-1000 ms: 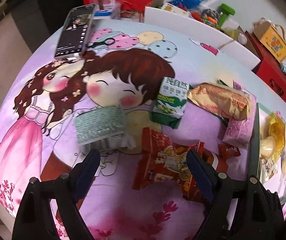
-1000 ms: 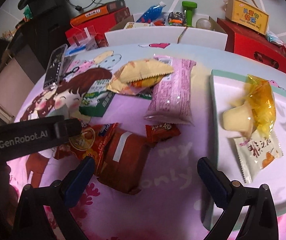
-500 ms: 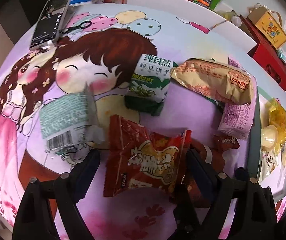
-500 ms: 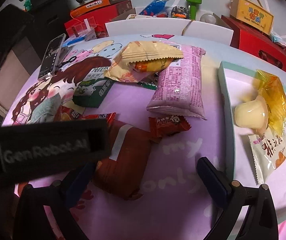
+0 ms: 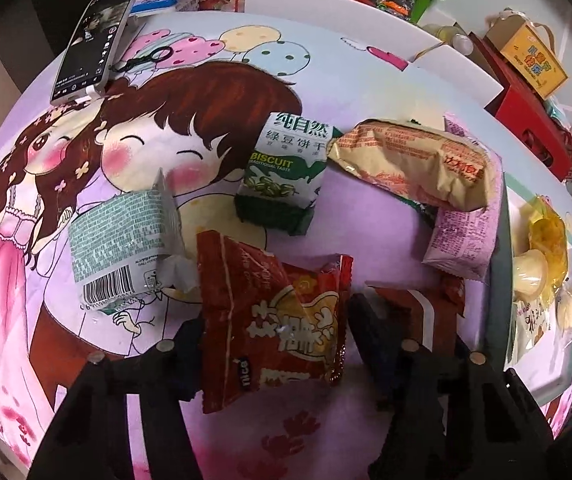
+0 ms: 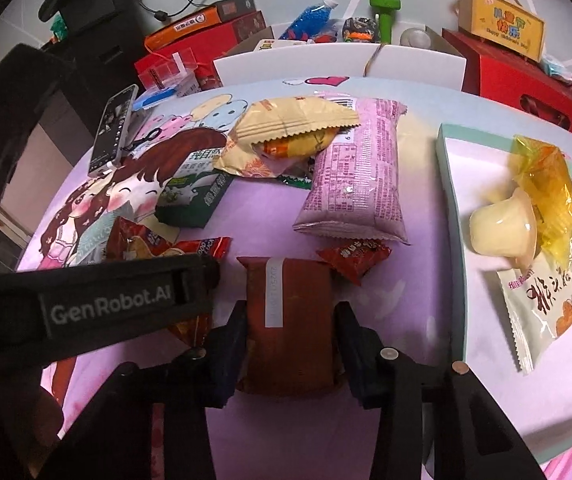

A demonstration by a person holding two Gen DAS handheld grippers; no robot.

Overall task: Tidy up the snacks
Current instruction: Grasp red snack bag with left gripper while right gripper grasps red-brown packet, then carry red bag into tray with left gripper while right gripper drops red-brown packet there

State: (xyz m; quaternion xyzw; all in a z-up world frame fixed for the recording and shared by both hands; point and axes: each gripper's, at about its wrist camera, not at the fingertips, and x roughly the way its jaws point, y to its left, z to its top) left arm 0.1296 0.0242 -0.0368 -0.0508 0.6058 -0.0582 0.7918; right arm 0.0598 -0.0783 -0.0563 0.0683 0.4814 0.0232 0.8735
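A red snack packet (image 5: 270, 320) with a cartoon print lies on the cartoon tablecloth. My left gripper (image 5: 276, 332) is closing on it, and both pads press its crumpled edges. To its right is a brown packet (image 6: 290, 320) with a white label strip. My right gripper (image 6: 292, 340) is closing on that one, its pads against both long sides. In the right wrist view the left gripper's black body (image 6: 86, 304) hides part of the red packet (image 6: 138, 240). The teal-rimmed tray (image 6: 456, 240) on the right holds a jelly cup (image 6: 502, 224) and a white packet (image 6: 546, 304).
A green biscuit box (image 5: 286, 168), a beige packet (image 5: 406, 160), a pink packet (image 5: 462, 236), a grey-green barcoded packet (image 5: 122, 240) and a small red packet (image 6: 352, 258) lie ahead. A phone (image 5: 94, 40) sits far left. Red boxes (image 6: 526, 80) and clutter line the back edge.
Both pairs of jaws have closed in, the left onto the red packet and the right onto the brown packet. The left gripper came forward and down over the red packet.
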